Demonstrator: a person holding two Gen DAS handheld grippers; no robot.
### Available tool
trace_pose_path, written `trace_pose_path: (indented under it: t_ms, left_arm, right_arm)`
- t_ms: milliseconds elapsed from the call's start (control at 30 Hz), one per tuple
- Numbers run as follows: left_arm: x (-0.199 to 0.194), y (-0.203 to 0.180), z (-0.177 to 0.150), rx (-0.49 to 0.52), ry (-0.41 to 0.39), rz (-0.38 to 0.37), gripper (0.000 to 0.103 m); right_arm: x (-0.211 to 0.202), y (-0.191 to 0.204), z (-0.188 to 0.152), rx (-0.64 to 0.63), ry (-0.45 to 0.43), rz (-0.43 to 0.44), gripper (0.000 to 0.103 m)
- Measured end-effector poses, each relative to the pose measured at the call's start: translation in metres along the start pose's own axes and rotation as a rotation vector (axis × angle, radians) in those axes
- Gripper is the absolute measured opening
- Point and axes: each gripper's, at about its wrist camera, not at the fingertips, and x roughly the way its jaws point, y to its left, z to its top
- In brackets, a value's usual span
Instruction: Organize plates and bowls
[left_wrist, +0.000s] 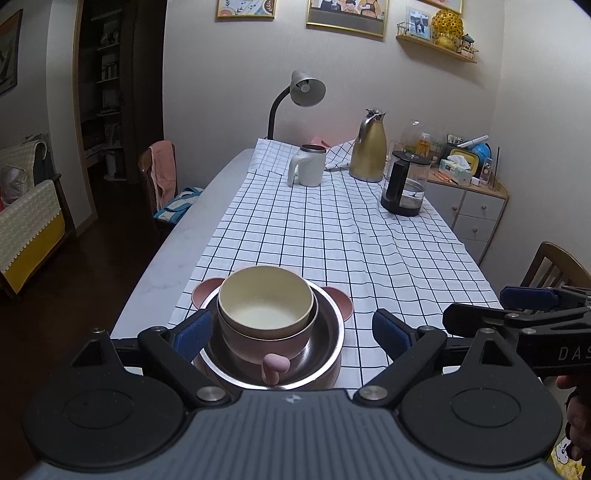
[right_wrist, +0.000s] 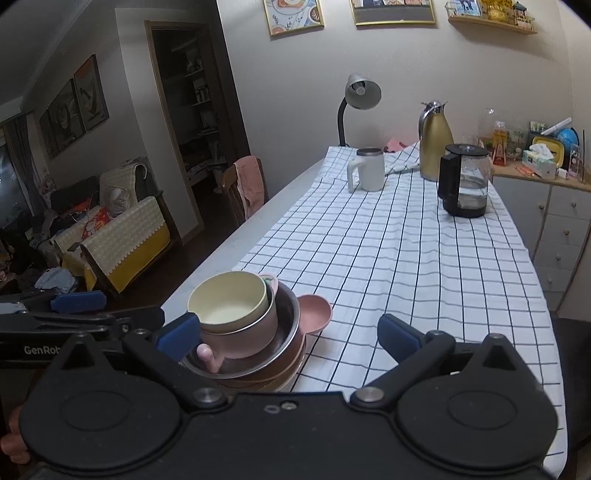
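Observation:
A nested stack sits at the near end of the checked tablecloth (left_wrist: 332, 236). A cream bowl (left_wrist: 266, 299) rests in a pink bowl (left_wrist: 258, 343), which has a small pink handle (left_wrist: 275, 365). Both sit in a steel bowl (left_wrist: 327, 341) on a pink eared plate (left_wrist: 207, 291). My left gripper (left_wrist: 291, 332) is open, its blue pads either side of the stack, gripping nothing. In the right wrist view the cream bowl (right_wrist: 229, 299), steel bowl (right_wrist: 290, 314) and pink plate (right_wrist: 314, 310) lie left of centre, with brown plates (right_wrist: 291, 369) under them. My right gripper (right_wrist: 288, 336) is open and empty, its left pad close to the stack.
At the table's far end stand a white mug (left_wrist: 306, 166), a gold jug (left_wrist: 369, 147), a glass kettle (left_wrist: 404, 184) and a desk lamp (left_wrist: 303, 88). A chair (left_wrist: 159, 177) stands at the left and a drawer cabinet (left_wrist: 472, 210) at the right. The table edge runs just left of the stack.

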Motion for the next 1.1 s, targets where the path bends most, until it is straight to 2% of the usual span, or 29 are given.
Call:
trace_pose_path:
  t_ms: [1100]
  left_arm:
    - [0.014,0.001,0.000,-0.020,0.032,0.002,0.094]
  right_arm:
    - [0.010,-0.001,0.001,0.013,0.028,0.024,0.103]
